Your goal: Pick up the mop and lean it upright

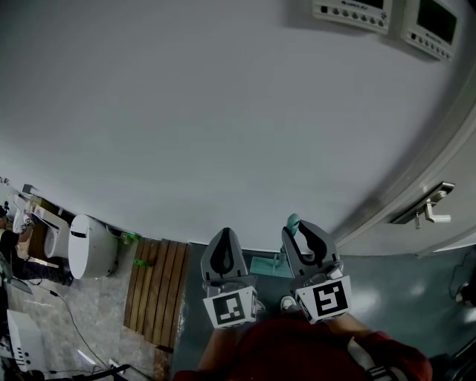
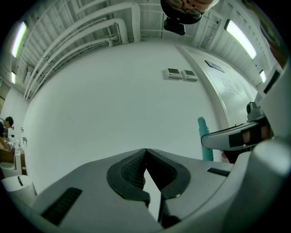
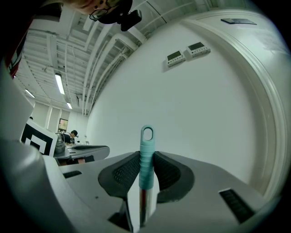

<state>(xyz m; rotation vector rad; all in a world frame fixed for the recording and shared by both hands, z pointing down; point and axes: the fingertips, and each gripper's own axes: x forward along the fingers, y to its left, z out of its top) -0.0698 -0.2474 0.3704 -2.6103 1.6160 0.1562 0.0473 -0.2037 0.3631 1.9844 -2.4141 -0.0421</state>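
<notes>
The mop stands upright in front of the white wall. Its teal handle grip [image 3: 146, 154], with a hanging loop at the top, is clamped between the pads of my right gripper [image 3: 146, 159]. In the head view the handle's top [image 1: 293, 222] pokes up past my right gripper [image 1: 301, 232], and the teal mop head [image 1: 269, 266] lies on the floor below. My left gripper [image 1: 223, 237] hangs just to the left of it, apart from the mop. Its jaws meet at the tips with nothing between them [image 2: 145, 151]. From there the teal handle [image 2: 204, 139] shows to the right.
A white wall [image 1: 223, 111] fills the view ahead, with two control panels [image 1: 353, 11] high up. At the right is a door with a lever handle [image 1: 433, 207]. A wooden slatted board [image 1: 156, 290] and a white round appliance [image 1: 89, 245] stand at the lower left.
</notes>
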